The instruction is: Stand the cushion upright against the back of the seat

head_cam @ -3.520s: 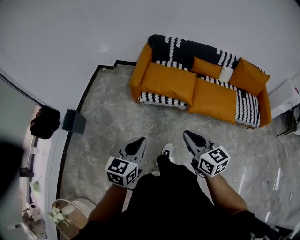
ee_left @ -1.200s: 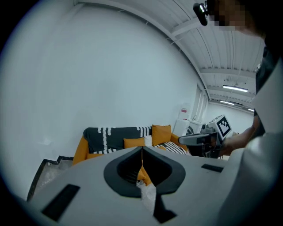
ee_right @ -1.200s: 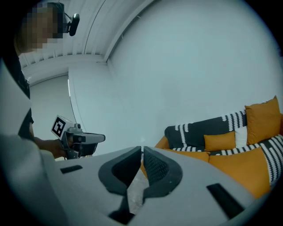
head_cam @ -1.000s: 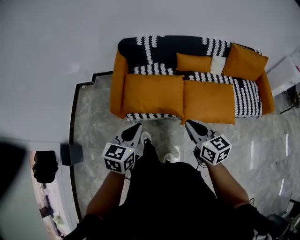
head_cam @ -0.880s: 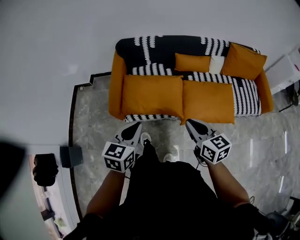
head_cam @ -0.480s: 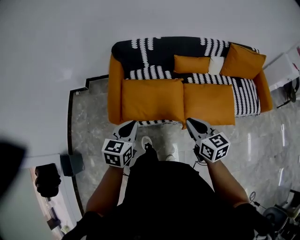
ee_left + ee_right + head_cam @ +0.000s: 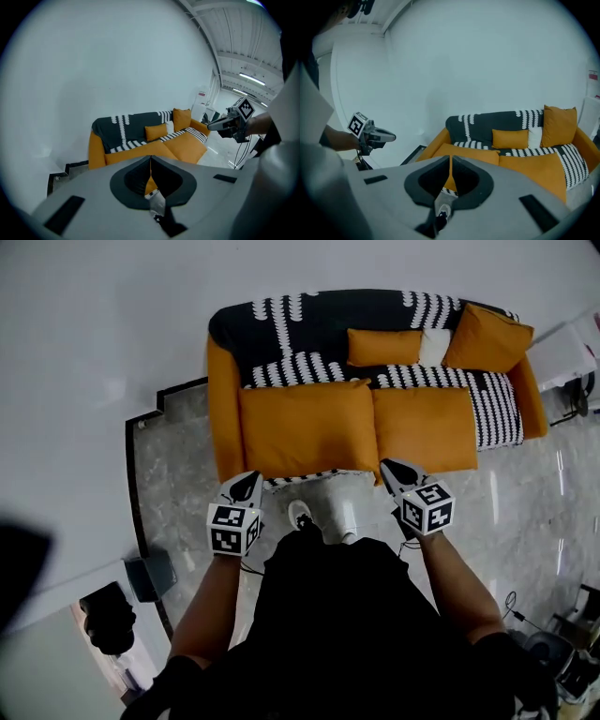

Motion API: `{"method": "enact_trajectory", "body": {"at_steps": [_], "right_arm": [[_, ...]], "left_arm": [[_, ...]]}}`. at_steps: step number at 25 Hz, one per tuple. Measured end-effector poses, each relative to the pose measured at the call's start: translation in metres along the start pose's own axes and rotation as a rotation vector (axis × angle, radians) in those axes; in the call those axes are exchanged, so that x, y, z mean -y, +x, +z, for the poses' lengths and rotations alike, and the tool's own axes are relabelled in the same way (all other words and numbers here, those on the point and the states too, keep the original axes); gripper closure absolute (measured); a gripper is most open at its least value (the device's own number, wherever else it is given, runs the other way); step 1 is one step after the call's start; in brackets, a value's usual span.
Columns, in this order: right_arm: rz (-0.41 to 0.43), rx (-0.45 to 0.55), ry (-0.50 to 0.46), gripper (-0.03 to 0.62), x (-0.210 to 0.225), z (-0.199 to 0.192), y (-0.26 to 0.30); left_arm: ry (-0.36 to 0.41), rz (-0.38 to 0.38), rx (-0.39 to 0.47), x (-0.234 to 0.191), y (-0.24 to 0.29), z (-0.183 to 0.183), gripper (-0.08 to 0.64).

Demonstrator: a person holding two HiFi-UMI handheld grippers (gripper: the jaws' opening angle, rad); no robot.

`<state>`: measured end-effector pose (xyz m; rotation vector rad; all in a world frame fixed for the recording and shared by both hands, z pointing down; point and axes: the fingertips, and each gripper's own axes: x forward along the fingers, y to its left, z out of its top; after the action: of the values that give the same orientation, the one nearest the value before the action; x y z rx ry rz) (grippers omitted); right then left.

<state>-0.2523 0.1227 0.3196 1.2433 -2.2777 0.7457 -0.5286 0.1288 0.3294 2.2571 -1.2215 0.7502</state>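
Orange sofa (image 7: 221, 409) with a black-and-white throw (image 7: 309, 329) lies ahead. At its front edge the left gripper (image 7: 247, 482) hovers, jaws pressed together, empty. The large orange cushion (image 7: 305, 426) lies flat on the left seat (not leaning on the backrest). Further right the right gripper (image 7: 388, 468) hovers, jaws closed, empty.

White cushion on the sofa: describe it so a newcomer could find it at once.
Find the orange sofa with the black-and-white throw. Against its backrest, the white cushion sits between a small orange cushion and a larger orange cushion. It alone is white.
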Motion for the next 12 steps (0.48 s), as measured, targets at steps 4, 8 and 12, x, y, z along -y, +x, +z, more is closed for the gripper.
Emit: {"method": "enact_trajectory", "body": {"at_steps": [4,8,12], "right_arm": [[-0.073,-0.07,-0.033,0.552,0.018,-0.022,0.022],[-0.13,-0.144,-0.043,0.552,0.035,-0.045,0.037],[-0.157,-0.209,-0.03,0.551,0.05,-0.063,0.049]], "left_arm": [[0.035,-0.029,-0.048,-0.025,0.019,-0.025,0.543],[0.07,-0.046,-0.103,-0.045,0.036,-0.056,0.543],[0.029,-0.029,-0.172,-0.061,0.05,-0.088,0.543]]}}
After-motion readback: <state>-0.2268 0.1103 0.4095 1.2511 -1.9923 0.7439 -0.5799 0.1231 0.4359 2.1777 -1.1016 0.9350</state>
